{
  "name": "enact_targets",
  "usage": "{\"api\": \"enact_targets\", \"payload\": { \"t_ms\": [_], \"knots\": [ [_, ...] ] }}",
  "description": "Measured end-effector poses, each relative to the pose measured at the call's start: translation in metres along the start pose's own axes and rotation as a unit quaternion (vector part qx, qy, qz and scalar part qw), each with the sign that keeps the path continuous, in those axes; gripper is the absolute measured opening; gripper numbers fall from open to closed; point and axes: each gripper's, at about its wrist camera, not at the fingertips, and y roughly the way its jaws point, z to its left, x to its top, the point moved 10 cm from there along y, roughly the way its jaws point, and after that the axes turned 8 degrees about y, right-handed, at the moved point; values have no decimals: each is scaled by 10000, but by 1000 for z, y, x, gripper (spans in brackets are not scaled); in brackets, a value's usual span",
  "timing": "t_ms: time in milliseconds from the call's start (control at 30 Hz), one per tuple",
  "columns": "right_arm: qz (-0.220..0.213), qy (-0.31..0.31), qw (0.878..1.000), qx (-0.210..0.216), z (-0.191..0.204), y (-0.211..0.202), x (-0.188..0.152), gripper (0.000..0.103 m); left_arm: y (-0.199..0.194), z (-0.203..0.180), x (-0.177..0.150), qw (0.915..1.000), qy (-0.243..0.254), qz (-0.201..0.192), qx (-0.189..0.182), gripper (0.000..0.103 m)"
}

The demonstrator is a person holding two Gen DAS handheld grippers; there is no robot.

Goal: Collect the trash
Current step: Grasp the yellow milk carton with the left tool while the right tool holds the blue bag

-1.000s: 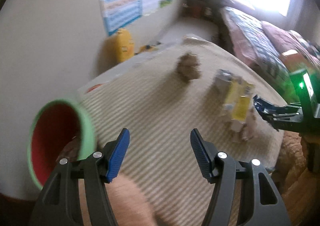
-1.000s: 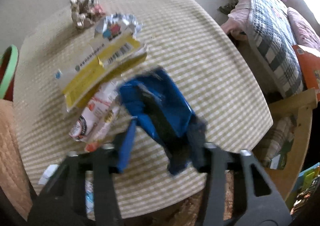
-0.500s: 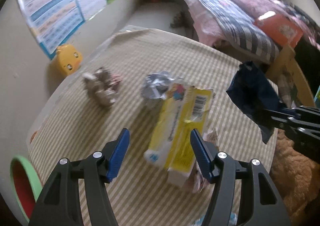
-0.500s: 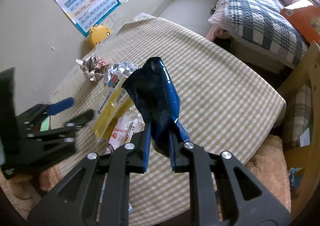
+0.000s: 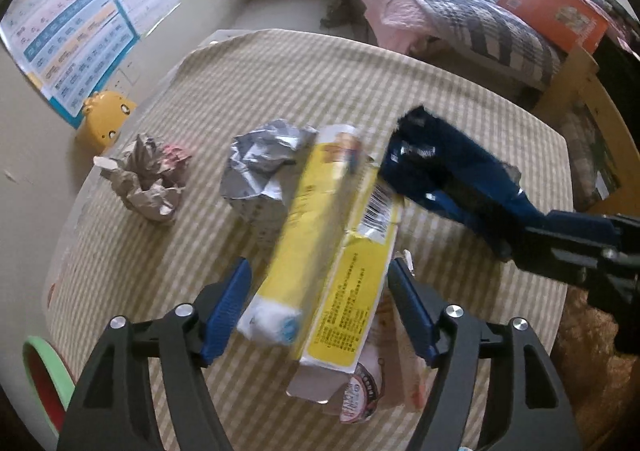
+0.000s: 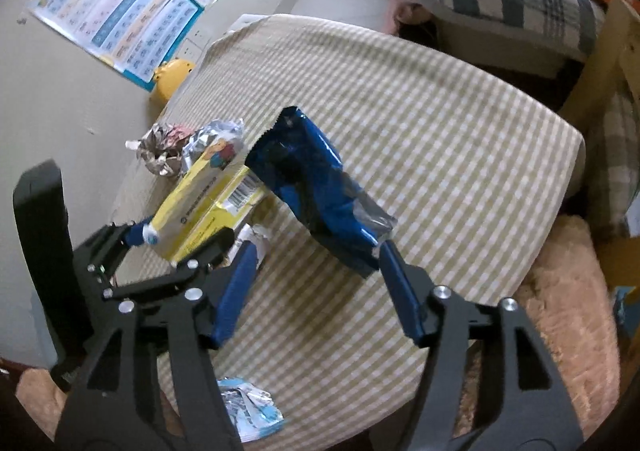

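Observation:
A flattened yellow box [image 5: 320, 251] lies tilted on the striped table [image 6: 420, 111]. My left gripper [image 5: 318, 269] straddles its near end with the jaws closing and the pads touching its sides. The far end of the box is blurred. My right gripper [image 6: 318, 249] is opening. The dark blue wrapper [image 6: 312, 191] sits loose between its spread fingers, its lower end against the right fingertip [image 6: 386, 251]. A silver foil wrapper [image 5: 260, 167] and a crumpled brownish wrapper [image 5: 148, 179] lie beyond the box. A pink-and-white packet [image 5: 364, 395] pokes out from under the box.
A green bin with a red inside [image 5: 36, 371] stands low at the left, beside the table. A yellow toy [image 5: 106, 119] sits by the wall. A bed [image 5: 460, 3] and wooden frame [image 5: 580, 75] are to the right. A silver-blue wrapper [image 6: 248, 407] lies at the table's near edge.
My left gripper swung from the bin over to the yellow box and came down around it. My right gripper's jaws spread apart and let go of the blue wrapper.

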Motion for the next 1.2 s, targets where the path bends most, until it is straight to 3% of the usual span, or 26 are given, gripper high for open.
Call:
{"api": "enact_targets", "payload": {
  "t_ms": [133,200,467,733,900,1100,1200],
  "knots": [
    [-13,240,9997,93,-5,-1,3,66,-7,6,-3,9997,-167,-139,-107,41],
    [-5,290,9995,91,-7,-1,4,67,-18,12,-9,9988,-379,-235,-210,38],
    [11,136,9999,-24,2,6,4,72,-60,46,-62,9935,-1021,-427,-271,38],
    [39,108,9997,-215,4,18,4,72,-44,60,-111,9906,-1339,-62,-277,50],
    [-38,63,9988,-483,0,22,11,75,-47,58,-111,9926,-1178,-176,-223,56],
    [-78,143,9981,-595,-4,28,18,75,-54,67,-110,9890,-1396,-299,-374,63],
    [-58,126,9977,-662,-3,34,20,75,-47,72,-114,9881,-1486,-178,-360,63]
  ]
}}
